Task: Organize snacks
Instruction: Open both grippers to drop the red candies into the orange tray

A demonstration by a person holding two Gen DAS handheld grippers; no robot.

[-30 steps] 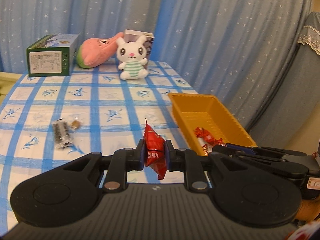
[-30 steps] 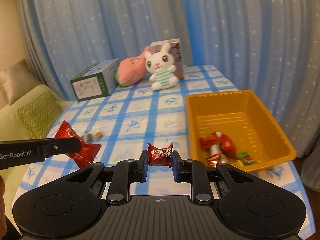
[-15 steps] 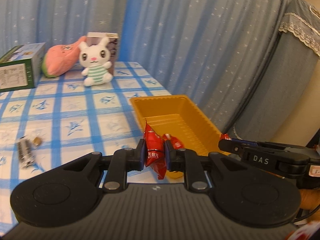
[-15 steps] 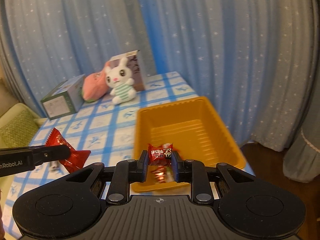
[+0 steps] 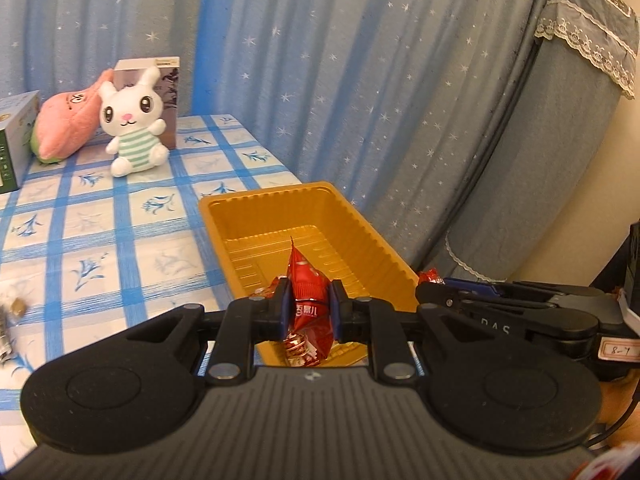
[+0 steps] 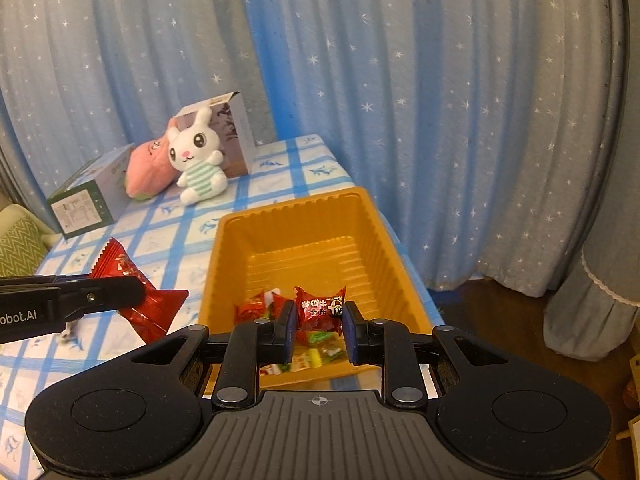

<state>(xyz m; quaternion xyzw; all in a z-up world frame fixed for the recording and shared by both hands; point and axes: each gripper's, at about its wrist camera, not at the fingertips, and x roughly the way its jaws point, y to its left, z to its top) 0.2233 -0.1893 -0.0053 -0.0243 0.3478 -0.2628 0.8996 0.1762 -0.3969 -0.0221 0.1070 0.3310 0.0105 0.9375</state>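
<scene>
Right wrist view tells most of it: a second ago both claws were out over the checked tablecloth, and now they've swung across so the orange tray (image 6: 384, 240) sits right under them at the table's right edge. The right gripper (image 6: 319, 322) is over the near end of the tray with its jaws clamped on a small red candy (image 6: 320, 308), and the gap looks a touch wider than half a second ago, so I'd guess it's about to let go, though the candy hasn't dropped. Below it there's already a little pile of wrapped snacks (image 6: 280, 312) on the tray floor, reds plus something green and yellow. The left gripper (image 5: 308, 314) is squeezed on a red snack packet (image 5: 306, 280) held upright, also hanging over the tray's near end in its own camera; from the right side you can see that packet (image 6: 152, 304) is still a bit to the left of the tray's rim, over the cloth. So two more snacks are basically delivered, just need releasing. One dark wrapper and a small bit (image 5: 12, 308) are left at the table's left edge, so it's not finished. The bunny plush (image 5: 132, 120) and boxes at the far edge haven't budged.
</scene>
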